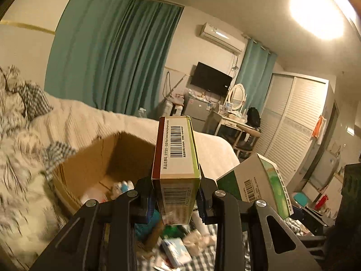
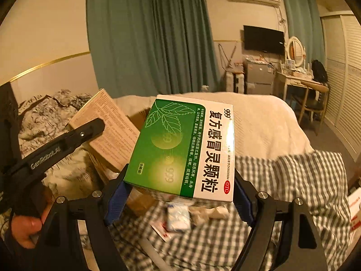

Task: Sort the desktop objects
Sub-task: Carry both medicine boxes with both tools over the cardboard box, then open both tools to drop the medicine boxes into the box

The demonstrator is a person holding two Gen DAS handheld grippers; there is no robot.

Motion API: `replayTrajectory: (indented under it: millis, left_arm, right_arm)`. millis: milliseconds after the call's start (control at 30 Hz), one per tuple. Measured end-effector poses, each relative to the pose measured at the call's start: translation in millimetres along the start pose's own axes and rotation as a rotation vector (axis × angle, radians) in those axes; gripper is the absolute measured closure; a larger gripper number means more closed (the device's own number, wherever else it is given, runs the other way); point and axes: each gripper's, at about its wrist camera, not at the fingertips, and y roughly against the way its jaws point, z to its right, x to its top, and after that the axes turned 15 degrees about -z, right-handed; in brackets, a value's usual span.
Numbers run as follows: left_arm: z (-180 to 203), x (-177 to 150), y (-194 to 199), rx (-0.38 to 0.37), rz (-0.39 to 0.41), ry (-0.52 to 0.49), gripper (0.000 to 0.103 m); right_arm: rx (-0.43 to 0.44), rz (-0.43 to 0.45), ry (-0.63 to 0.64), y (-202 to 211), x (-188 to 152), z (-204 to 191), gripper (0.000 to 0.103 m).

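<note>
I carry both medicine boxes over the cardboard box (image 1: 94, 164) — left gripper (image 1: 176, 199) pinching the narrow box (image 1: 177, 149), right gripper (image 2: 178, 199) clamping the green box (image 2: 185, 149) — and should release only low inside it.

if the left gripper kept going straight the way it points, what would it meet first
Probably the cardboard box: the left gripper, shut on a narrow carton, points over its open top. Depth is unclear.
</note>
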Motion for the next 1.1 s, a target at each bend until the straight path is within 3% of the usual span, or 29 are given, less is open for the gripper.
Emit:
replayTrajectory:
  millis: [267,500,667,700,733,800,867,1100]
  left_arm:
    - [-43,19,-15,0.080,0.043,0.004,0.073]
    - [-89,14,-50,0.180,-0.001,0.032,0.073]
    - [-108,7,-67,0.164,-0.048,0.055,0.070]
    - [-107,7,-68,0.167,-0.053,0.049,0.059]
    - [-103,6,-66,0.172,-0.049,0.037,0.035]
    - [-93,1,-55,0.209,0.005,0.008,0.005]
    - [-85,-4,-45,0.212,0.050,-0.008,0.000]
    - [-61,-27,-12,0.165,0.003,0.025,0.000]
  right_arm:
    - [0.054,0.020,0.045,-35,37,-30,0.023]
    - [0.118,-0.017,0.037,-93,61,-49,0.023]
    - [0.171,-0.036,0.001,-129,73,-50,0.021]
    - [0.172,-0.035,-0.006,-131,73,-48,0.021]
    - [0.169,-0.028,-0.012,-129,72,-45,0.020]
    - [0.161,-0.016,-0.019,-123,69,-42,0.015]
    - [0.148,0.004,-0.027,-109,63,-35,0.013]
    - [0.097,0.038,-0.036,-47,33,-2,0.013]
